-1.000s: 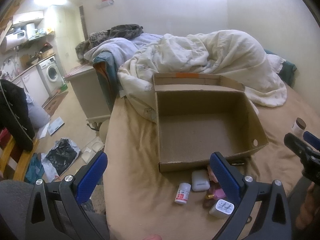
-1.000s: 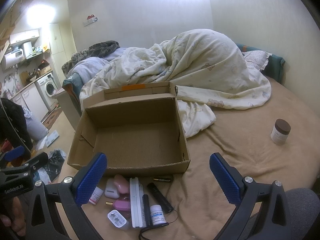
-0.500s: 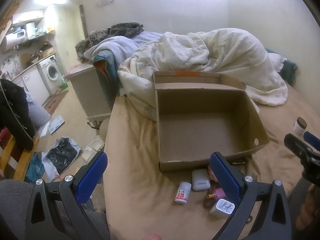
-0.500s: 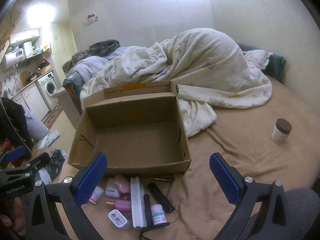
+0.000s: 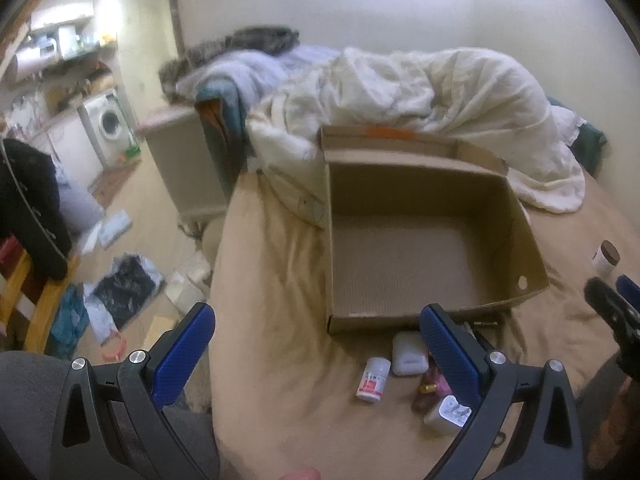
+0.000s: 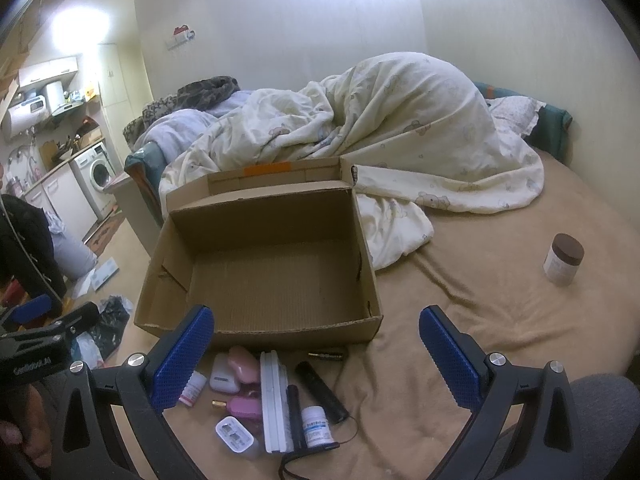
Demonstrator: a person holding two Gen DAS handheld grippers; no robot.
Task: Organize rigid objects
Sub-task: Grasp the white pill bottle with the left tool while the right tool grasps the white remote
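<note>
An empty cardboard box (image 5: 420, 256) lies open on the tan bed. Small items are bunched in front of its near wall: a red-label pill bottle (image 5: 373, 379), a white earbud case (image 5: 408, 354) and a white charger (image 5: 448, 414). My left gripper (image 5: 316, 344) hovers open above them, holding nothing. In the right wrist view the box (image 6: 276, 272) sits ahead of my open right gripper (image 6: 316, 344). Below it are a pink case (image 6: 242, 364), a flat white case (image 6: 274, 400), a black torch (image 6: 320, 386) and a blue-label bottle (image 6: 317, 426).
A brown-lidded jar (image 6: 563, 259) stands alone on the bed at the right. A rumpled duvet (image 6: 400, 128) is piled behind the box. The bed's left edge drops to a littered floor (image 5: 120, 292) with a chair (image 5: 28, 280) and a washing machine (image 5: 106, 124).
The left wrist view has shifted slightly and is now blurred. The right gripper has barely moved. Both stay open and nothing was picked up.
</note>
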